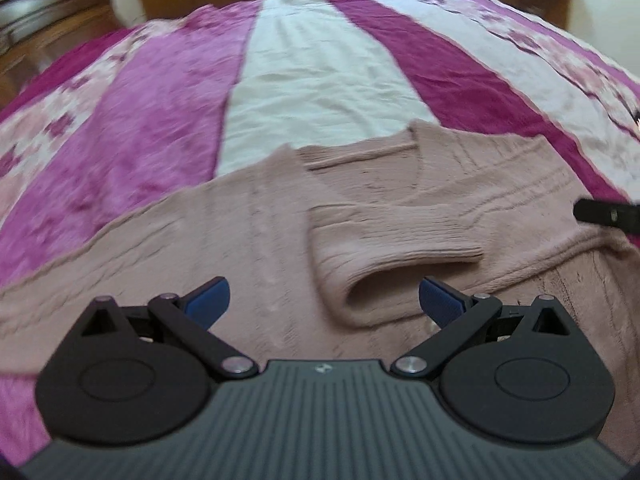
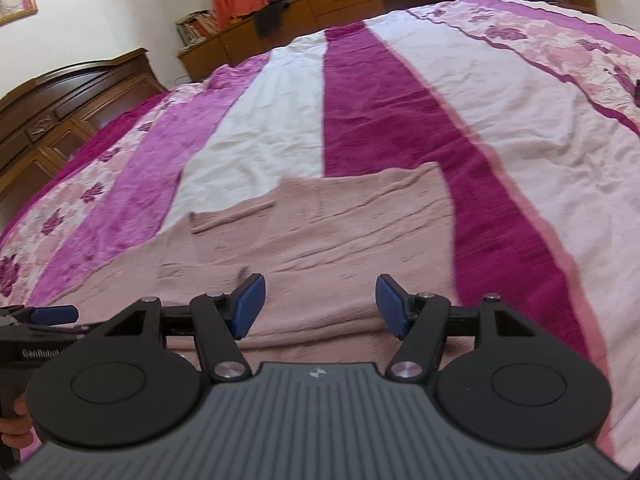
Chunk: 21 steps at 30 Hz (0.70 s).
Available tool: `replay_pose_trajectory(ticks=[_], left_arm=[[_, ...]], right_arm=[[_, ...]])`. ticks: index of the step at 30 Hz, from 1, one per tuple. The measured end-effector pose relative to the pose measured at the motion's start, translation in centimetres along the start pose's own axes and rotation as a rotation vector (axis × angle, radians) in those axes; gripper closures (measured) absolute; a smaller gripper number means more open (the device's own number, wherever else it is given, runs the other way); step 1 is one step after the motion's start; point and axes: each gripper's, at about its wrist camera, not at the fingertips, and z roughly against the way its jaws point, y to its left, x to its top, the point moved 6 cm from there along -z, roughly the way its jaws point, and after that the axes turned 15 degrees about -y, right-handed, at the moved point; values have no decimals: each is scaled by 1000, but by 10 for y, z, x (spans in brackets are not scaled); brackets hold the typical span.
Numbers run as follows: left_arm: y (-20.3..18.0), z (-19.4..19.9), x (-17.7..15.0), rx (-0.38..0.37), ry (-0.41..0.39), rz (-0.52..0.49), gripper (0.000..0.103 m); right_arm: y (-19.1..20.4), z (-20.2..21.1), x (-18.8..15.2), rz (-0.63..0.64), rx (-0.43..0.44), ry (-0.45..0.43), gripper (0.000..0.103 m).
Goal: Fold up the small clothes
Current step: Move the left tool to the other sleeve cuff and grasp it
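dusty pink knitted sweater [image 1: 248, 224] lies flat on near part of bed with pink, magenta and white striped bedspread [image 1: 320, 76], one sleeve [image 1: 384, 232] folded across chest. left gripper [image 1: 324, 300] wide, empty, above sleeve. right gripper [image 2: 320, 304] wide, empty, over sweater.

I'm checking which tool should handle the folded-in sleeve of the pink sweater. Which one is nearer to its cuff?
Left. The left tool hangs open right over the folded sleeve, near its cuff. The right tool, also open, is farther off over the sweater body.
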Motion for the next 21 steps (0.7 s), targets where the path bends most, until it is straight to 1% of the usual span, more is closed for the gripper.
replay_pose_trajectory(ticks=[5,7,8,9,10,11,12,13,14,15,16,18,21], left_arm=[[-25,-23,0,-62,-37,-98,1],[-33,-34,0,-75,-38,-136,1],[-36,-38,-1,-83,-38,-152,5],[-40,-42,-3,-95,-42,-166,14],[-42,-44,-4,-101,-47,-173,17],[-42,-46,-4,-104,-51,-174,26],[-42,-47,-4,-106,-57,-168,43],[-40,-47,-3,-115,-61,-152,51],[-38,-46,-2,-127,-66,-123,63],[-34,-44,0,-132,-77,-90,79],[-31,-42,2,-124,-85,-71,85],[-21,-38,6,-93,-103,-35,88],[2,-29,12,-34,-136,42,89]], right_arm=[[-19,-20,4,-7,-42,1,34],[-23,-29,5,-5,-53,1,34],[-23,-32,4,-1,-59,1,34],[-24,-36,4,2,-63,2,34],[-25,-40,3,7,-68,2,34],[-25,-44,1,13,-71,2,34],[-25,-46,0,19,-73,2,34],[-24,-49,-1,26,-77,0,34],[-24,-51,-3,33,-80,-2,34],[-24,-52,-4,39,-82,-4,34],[-23,-53,-6,46,-85,-7,34],[-23,-55,-7,54,-88,-11,34],[-23,-55,-9,65,-89,-18,34]])
